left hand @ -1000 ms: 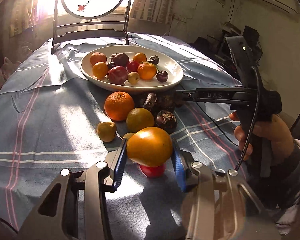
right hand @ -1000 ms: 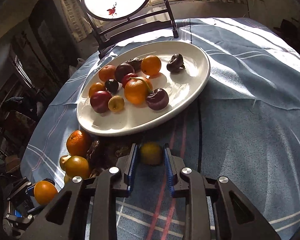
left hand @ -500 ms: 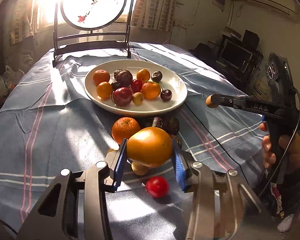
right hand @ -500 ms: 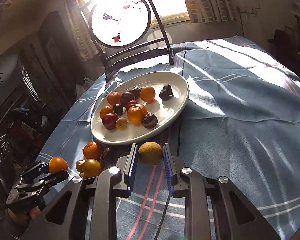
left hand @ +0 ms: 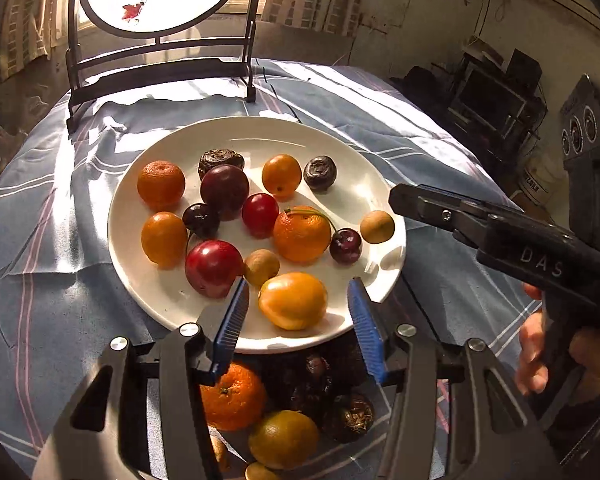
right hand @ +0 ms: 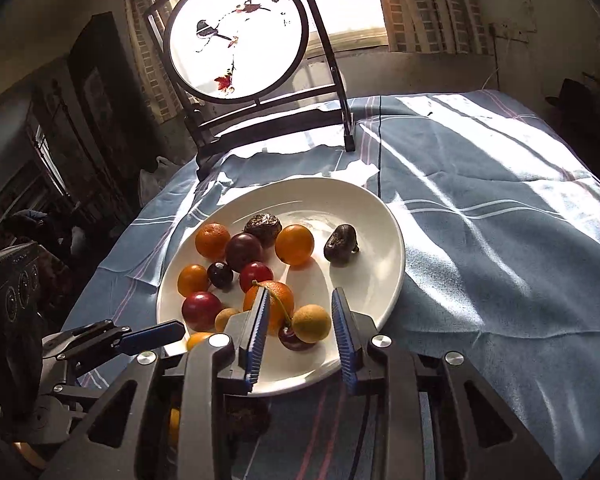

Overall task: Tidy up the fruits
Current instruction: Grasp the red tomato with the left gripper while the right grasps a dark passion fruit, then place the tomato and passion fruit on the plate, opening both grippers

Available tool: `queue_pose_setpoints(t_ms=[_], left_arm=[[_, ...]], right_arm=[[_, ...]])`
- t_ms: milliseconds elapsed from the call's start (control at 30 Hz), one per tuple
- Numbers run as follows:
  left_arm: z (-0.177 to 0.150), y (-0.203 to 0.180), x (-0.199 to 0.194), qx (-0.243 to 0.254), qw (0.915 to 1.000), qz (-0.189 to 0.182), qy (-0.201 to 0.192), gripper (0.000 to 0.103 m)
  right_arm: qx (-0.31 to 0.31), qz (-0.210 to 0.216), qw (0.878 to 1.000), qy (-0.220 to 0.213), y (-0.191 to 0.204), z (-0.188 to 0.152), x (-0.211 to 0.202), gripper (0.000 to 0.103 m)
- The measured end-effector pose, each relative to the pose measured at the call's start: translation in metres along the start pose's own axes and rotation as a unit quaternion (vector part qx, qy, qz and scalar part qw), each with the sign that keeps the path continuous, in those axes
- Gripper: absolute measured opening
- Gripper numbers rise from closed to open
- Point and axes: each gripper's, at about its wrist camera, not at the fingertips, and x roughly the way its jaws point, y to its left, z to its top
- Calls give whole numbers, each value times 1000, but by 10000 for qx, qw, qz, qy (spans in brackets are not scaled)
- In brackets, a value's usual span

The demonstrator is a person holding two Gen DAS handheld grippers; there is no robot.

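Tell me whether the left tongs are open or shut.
Open: the left tongs flank the orange fruit on the plate with gaps.

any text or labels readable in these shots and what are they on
"DAS": pale raised letters on the dark body of the right gripper, seen from the left wrist view.
A box on the floor at the far right carries dark print, too small and blurred to read.
The round dials on the left gripper's housing show no legible marks.
Nothing else bears text.
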Motion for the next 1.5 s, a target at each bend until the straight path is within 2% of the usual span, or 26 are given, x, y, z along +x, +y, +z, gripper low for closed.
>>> queue_pose_setpoints(t_ms=[200,367,533,667,700,767,867,900,967,1133,1200,1267,1433,1500], left_arm=[[-31,2,-44,199,9995,23,-247,53],[-80,5,-80,383,9989,30,-283,61],[-119,5,-87,435,9990,6,-127,61],[-131,-10,-78,568,9983,28,-83,60],[-134,-14,-75,605,9981,44,-60,57],[-133,-18,-64,657,9978,81,-23,52],[-132,-17,-46,588,9981,152,114,35],[-133,-17,-48,566,9983,147,37,26],[-133,-17,-57,527,9986,32,-44,27],[-132,-9,-87,418,9982,97,-407,27],[-132,-5,-95,392,9980,117,-474,27],[-132,-2,-99,353,9981,106,-496,27],[-135,3,-97,263,9986,53,-465,27],[-136,4,-96,237,9987,28,-454,27]], right_arm=[[-120,69,9998,-144,4,-25,-32,43],[-44,202,9998,-83,1,-64,-58,43],[-67,279,9996,13,7,-104,-72,43],[-8,378,9993,69,11,-121,-76,43],[-4,374,9993,89,12,-124,-76,43],[-32,346,9993,157,14,-127,-73,43],[-65,315,9991,269,16,-128,-67,43],[-87,312,9990,311,18,-128,-65,43],[-183,331,9985,383,24,-127,-60,43],[-641,374,9949,681,53,-119,-38,44],[-955,215,9924,752,68,-117,-26,44],[-1221,-16,9891,823,80,-114,-15,44],[-1403,-332,9836,1080,92,-106,11,44],[-1289,-242,9854,1083,89,-103,13,37]])
